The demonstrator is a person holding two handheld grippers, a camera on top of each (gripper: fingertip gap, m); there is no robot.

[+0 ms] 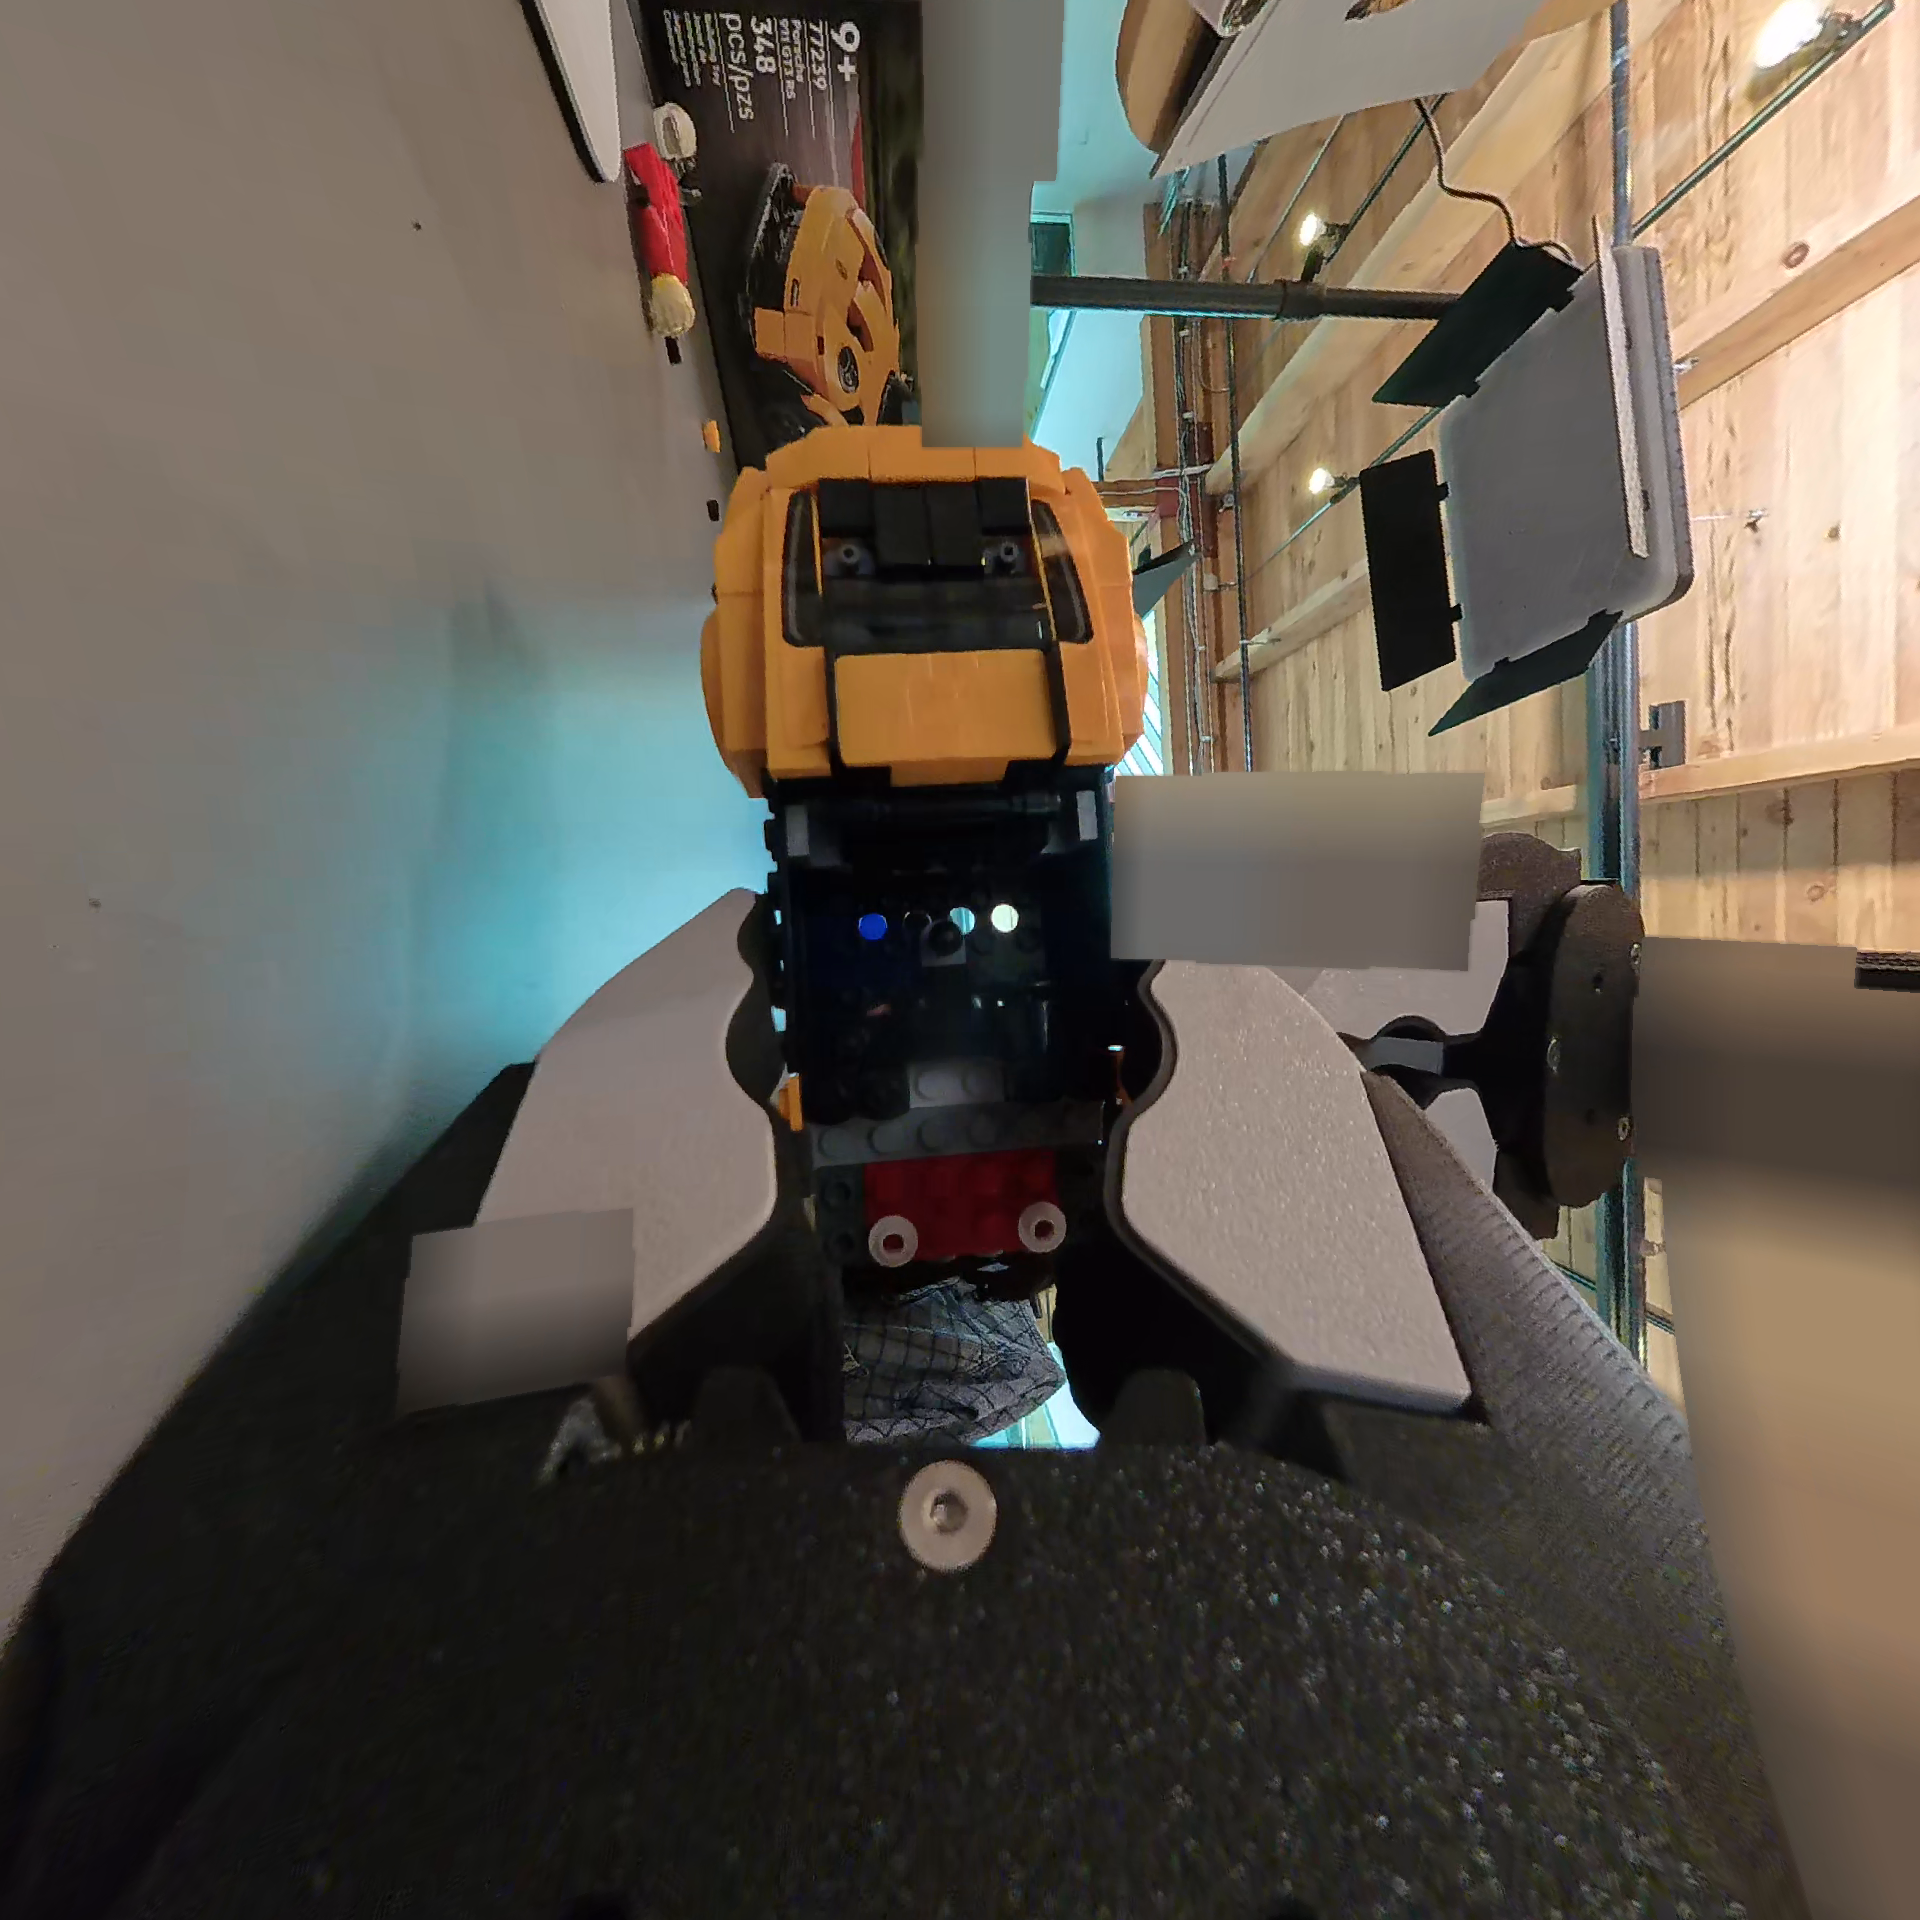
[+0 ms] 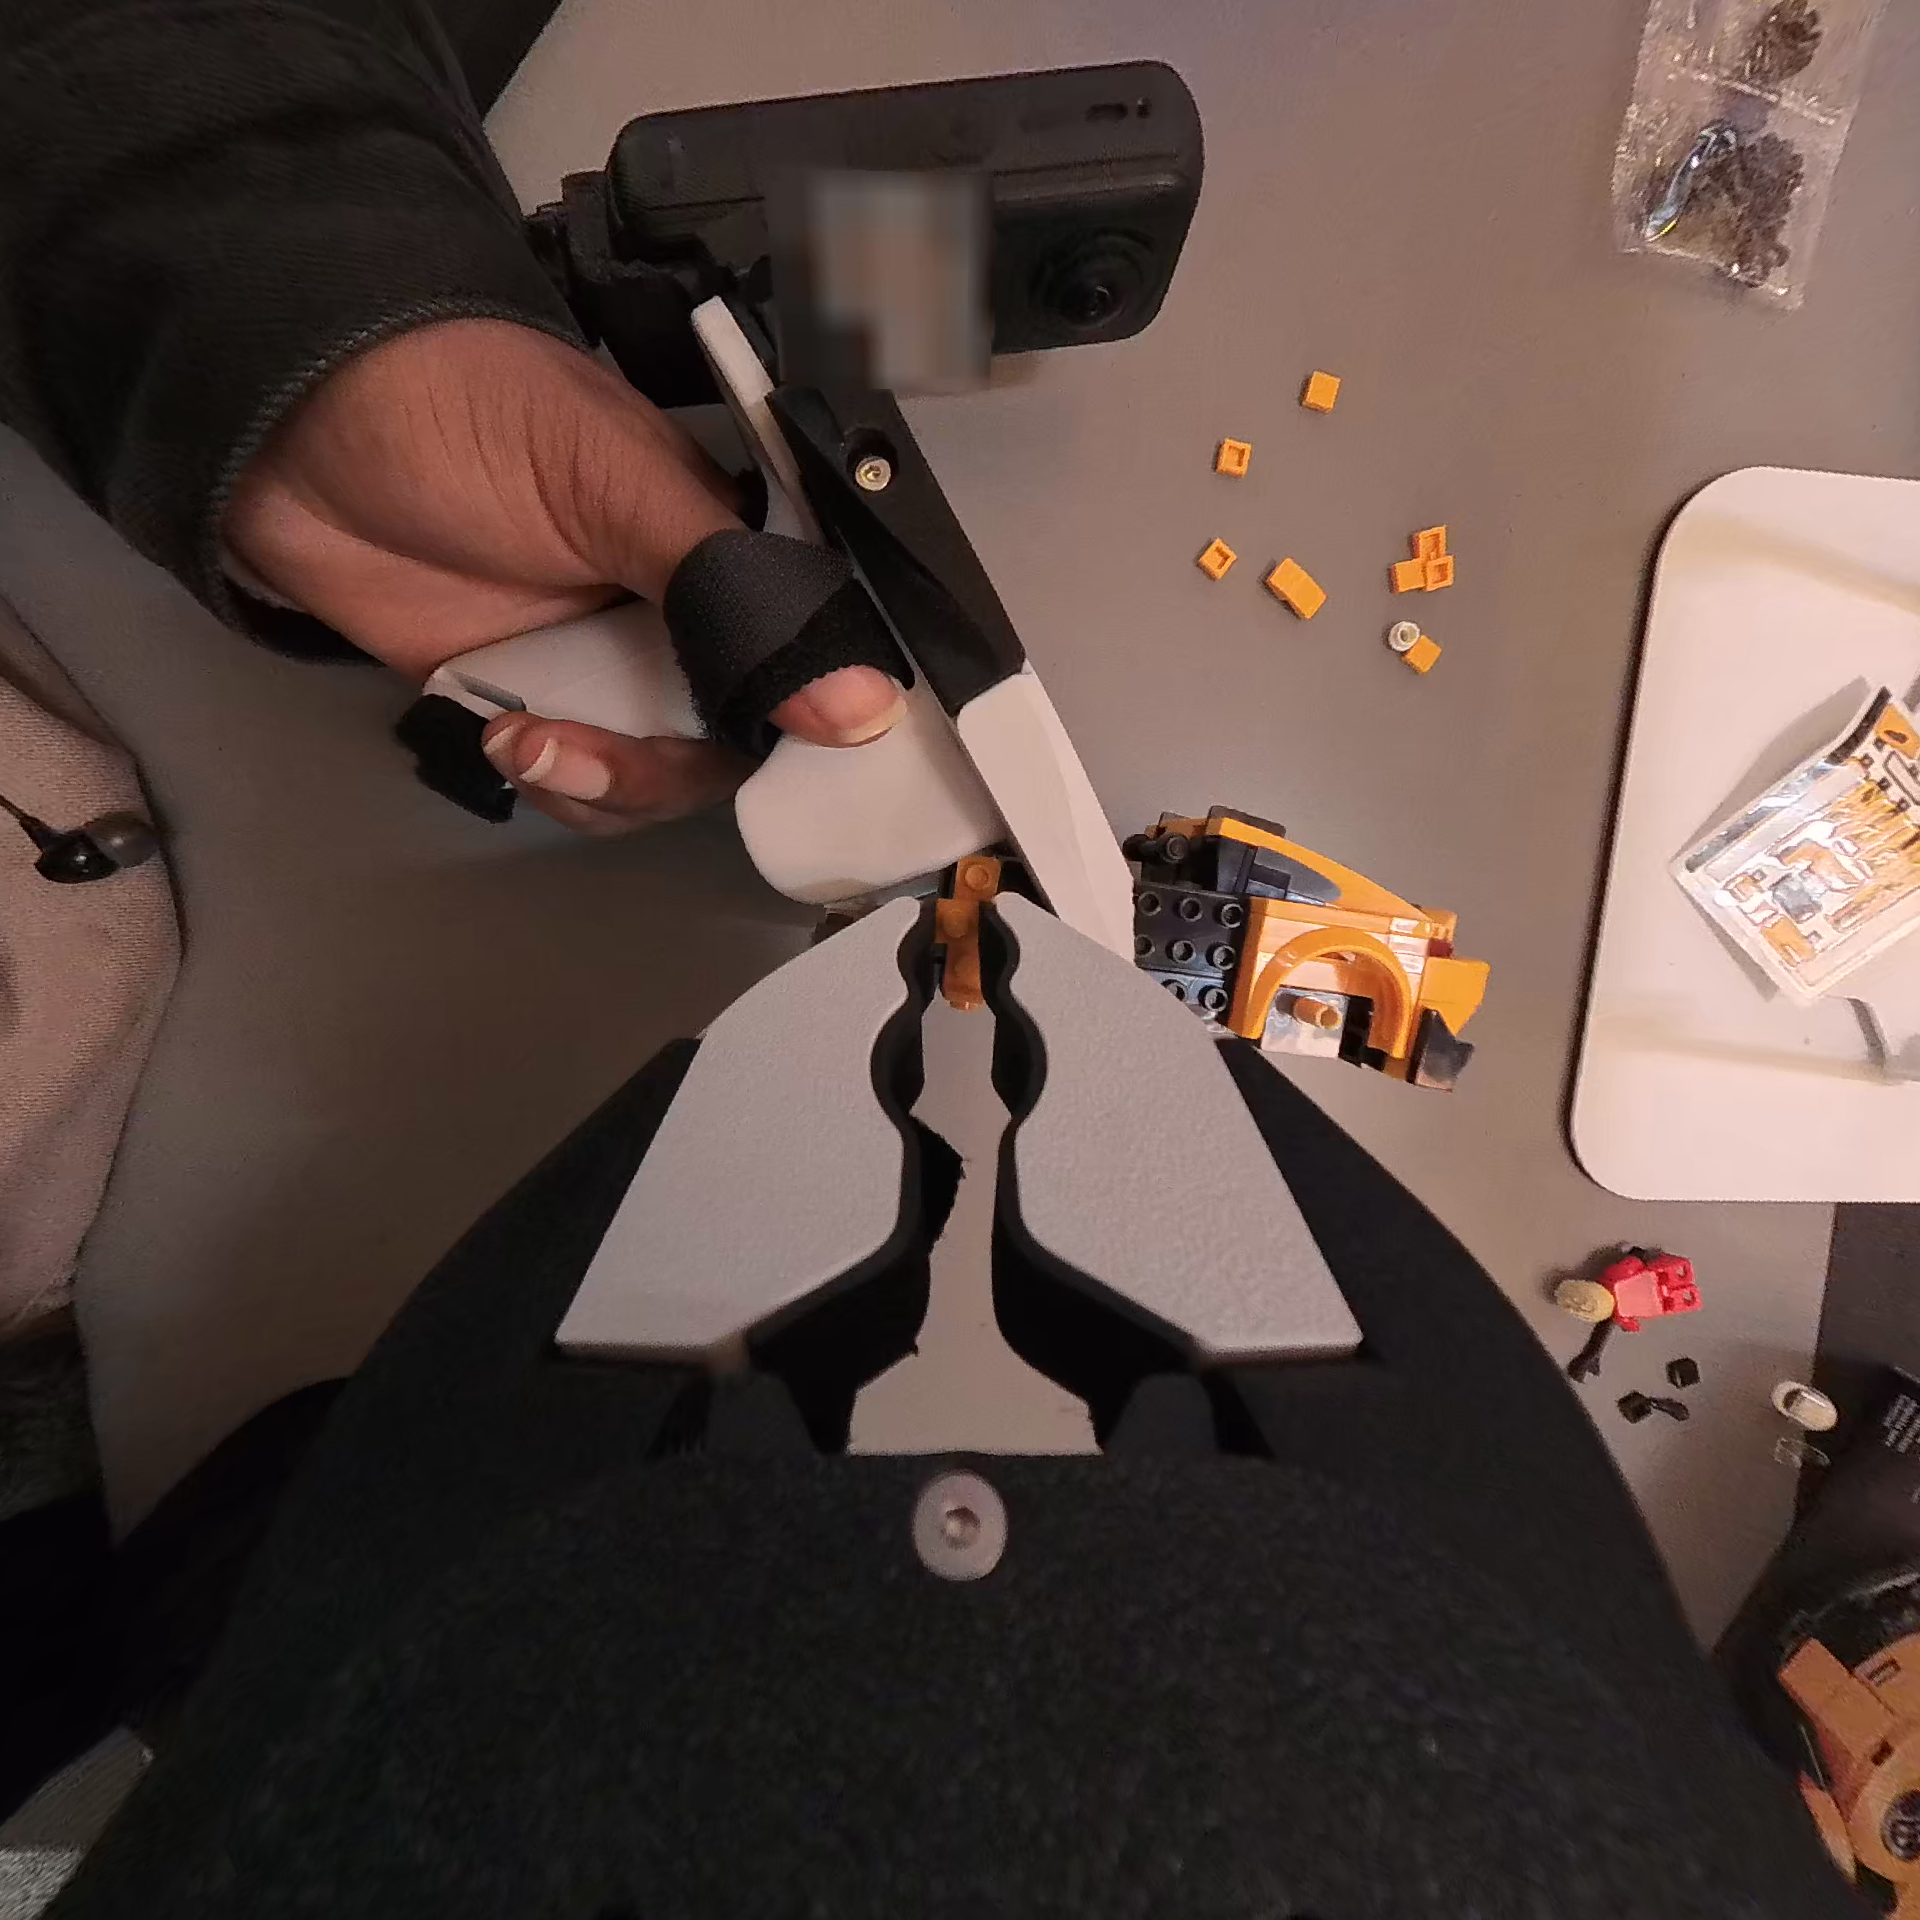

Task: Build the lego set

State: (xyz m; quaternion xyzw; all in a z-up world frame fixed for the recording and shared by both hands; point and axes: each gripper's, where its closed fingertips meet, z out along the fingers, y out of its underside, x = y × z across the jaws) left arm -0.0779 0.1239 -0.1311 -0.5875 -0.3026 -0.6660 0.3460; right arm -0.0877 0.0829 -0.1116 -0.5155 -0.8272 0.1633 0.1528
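Clearly, left tongs [image 1: 951,1029] are clamping a half-built orange toy car [image 1: 920,644] above the desk [image 2: 1455,260], while right tongs [image 2: 961,961] are pinching a small orange brick piece [image 2: 964,940] beside it; loose orange bricks [image 2: 1299,587] are lying unused.

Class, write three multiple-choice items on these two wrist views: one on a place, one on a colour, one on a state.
1. Where does the white rounded tray lie?
A. grey table's right side
B. under the hand
C. on the box

2. What colour is the small studded brick piece between the right gripper fingertips?
A. red
B. orange
C. blue

3. How is the orange-and-black brick car in the left gripper?
A. lying loose on the table
B. clamped between both fingers
C. boxed

Answers: A, it lies at the right edge; B, it is orange; C is wrong, B: both pads press its dark sides.
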